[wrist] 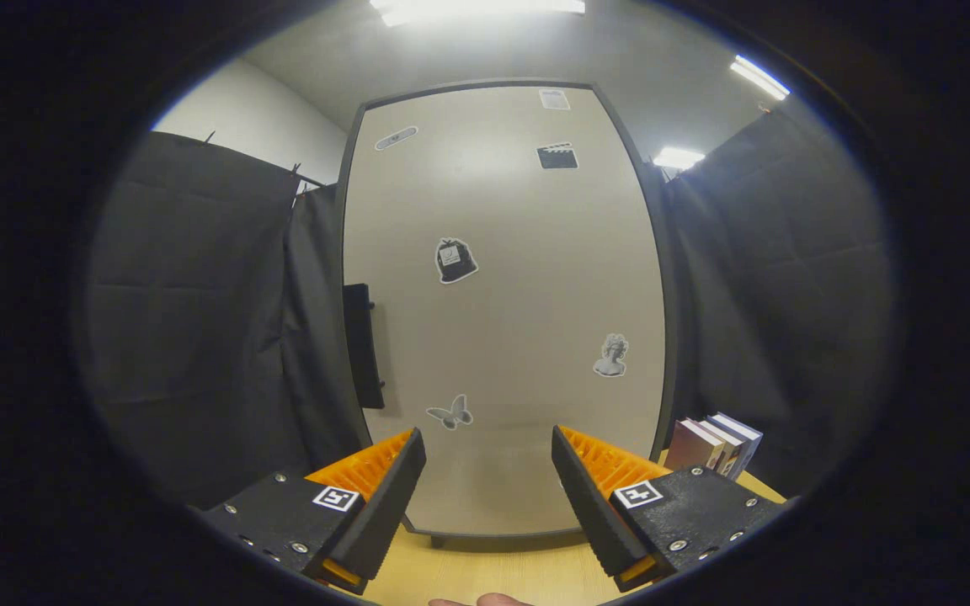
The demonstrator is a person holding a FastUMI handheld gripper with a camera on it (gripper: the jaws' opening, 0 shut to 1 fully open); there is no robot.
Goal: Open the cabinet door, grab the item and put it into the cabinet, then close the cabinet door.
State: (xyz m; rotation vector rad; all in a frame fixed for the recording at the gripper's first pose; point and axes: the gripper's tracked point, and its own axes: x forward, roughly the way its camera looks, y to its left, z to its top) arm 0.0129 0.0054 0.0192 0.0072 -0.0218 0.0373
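In the gripper view, you are facing the cabinet door square on, and it is sitting flush in its dark frame, so the opening step is not yet done. Your gripper is hovering in front of the lower part of the door with its fingers spread wide and nothing between them. The door is lying beyond the fingertips, apart from them.

The dark handle is standing upright on the door's left edge, up and to the left of your left finger. That is where you should be heading. Judging from the handle's side, the hinges are probably on the right, so the door should be swinging out toward you from the left. Try keeping the fingers wide while you are shifting left and upward, bring one finger on each side of the handle bar, and only then be closing. Pulling in an arc rather than straight back should keep the grip from slipping.

To the right of the cabinet, a few books are standing on the wooden worktop, just beyond your right finger; these look like the item to be stored, though I cannot tell which one is meant. Be leaving them alone for now, and mind that the open door does not block your path to them. A fingertip of a person's hand is peeking in below the fingers.
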